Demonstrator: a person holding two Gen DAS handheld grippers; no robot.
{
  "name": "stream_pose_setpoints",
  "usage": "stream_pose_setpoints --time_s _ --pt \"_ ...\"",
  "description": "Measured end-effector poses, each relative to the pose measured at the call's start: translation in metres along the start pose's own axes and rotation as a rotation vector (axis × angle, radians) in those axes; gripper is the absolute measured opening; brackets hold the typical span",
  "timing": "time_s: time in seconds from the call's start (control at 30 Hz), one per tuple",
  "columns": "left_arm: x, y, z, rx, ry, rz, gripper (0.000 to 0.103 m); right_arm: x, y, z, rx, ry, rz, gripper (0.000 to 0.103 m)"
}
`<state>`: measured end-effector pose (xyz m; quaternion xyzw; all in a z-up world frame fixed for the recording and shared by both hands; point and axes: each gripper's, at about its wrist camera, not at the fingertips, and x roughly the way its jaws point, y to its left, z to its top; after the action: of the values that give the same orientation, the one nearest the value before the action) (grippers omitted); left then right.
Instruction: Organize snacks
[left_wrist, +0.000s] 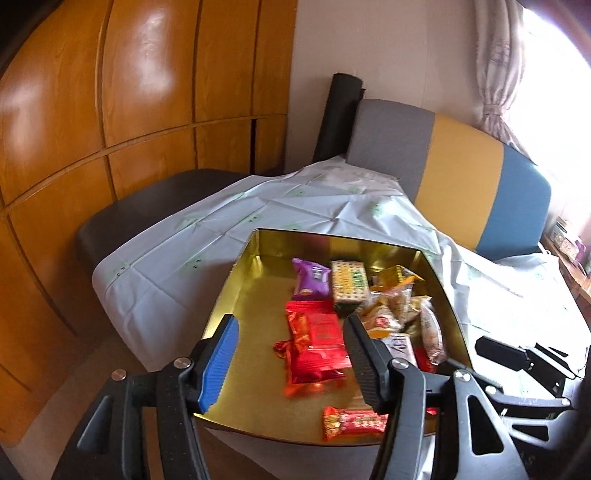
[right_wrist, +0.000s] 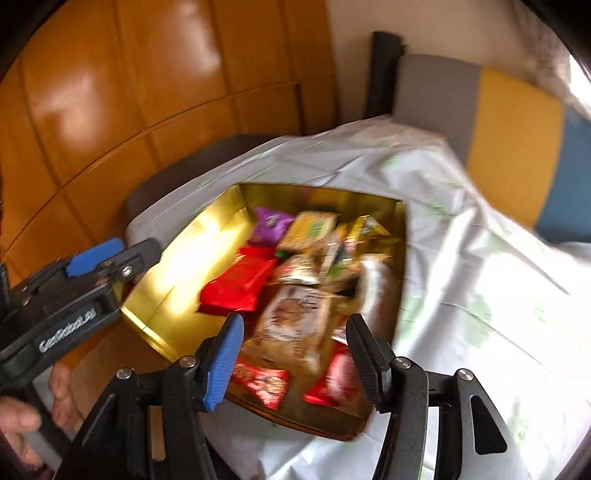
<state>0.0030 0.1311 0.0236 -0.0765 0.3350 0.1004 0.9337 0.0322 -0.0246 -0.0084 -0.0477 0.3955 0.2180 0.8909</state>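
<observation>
An open gold tin (left_wrist: 251, 332) sits on a white tablecloth with several snack packets in it. They include a purple packet (left_wrist: 311, 278), a cream and green patterned box (left_wrist: 349, 286), red packets (left_wrist: 317, 339) and a red bar (left_wrist: 354, 422) by the near wall. My left gripper (left_wrist: 291, 325) hangs open over the red packets, nothing between its pads. In the blurred right wrist view my right gripper (right_wrist: 294, 321) stands open above the tin (right_wrist: 177, 266). A brown cookie packet (right_wrist: 295, 325) lies below its gap, and the pads do not press on it. The left gripper (right_wrist: 125, 254) shows at the tin's left rim.
The tablecloth (left_wrist: 184, 251) covers the table. A dark chair seat (left_wrist: 155, 199) stands beyond its left edge, with a grey, yellow and blue bench back (left_wrist: 461, 170) behind. Wooden cupboard doors (left_wrist: 110, 110) fill the left. A person's hand (right_wrist: 22, 421) holds the left gripper's handle.
</observation>
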Motion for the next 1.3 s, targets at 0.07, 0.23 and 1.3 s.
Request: stream_pose_setpoints --time_s 0.07,0.23,1.3 --pt "-0.002 -0.005 -0.001 0.012 -0.001 -0.003 0.061 -0.007 -0.006 -0.005 0.050 -0.013 -0.023 0.064" --pt "-0.008 -0.016 -0.006 0.034 -0.006 -0.011 0.064 -0.017 -0.021 -0.009 0.107 -0.053 -0.107 0.065" --pt "-0.018 -0.024 -0.013 0.016 -0.055 0.059 0.070 -0.032 -0.022 -0.026 0.122 -0.104 -0.184 0.075"
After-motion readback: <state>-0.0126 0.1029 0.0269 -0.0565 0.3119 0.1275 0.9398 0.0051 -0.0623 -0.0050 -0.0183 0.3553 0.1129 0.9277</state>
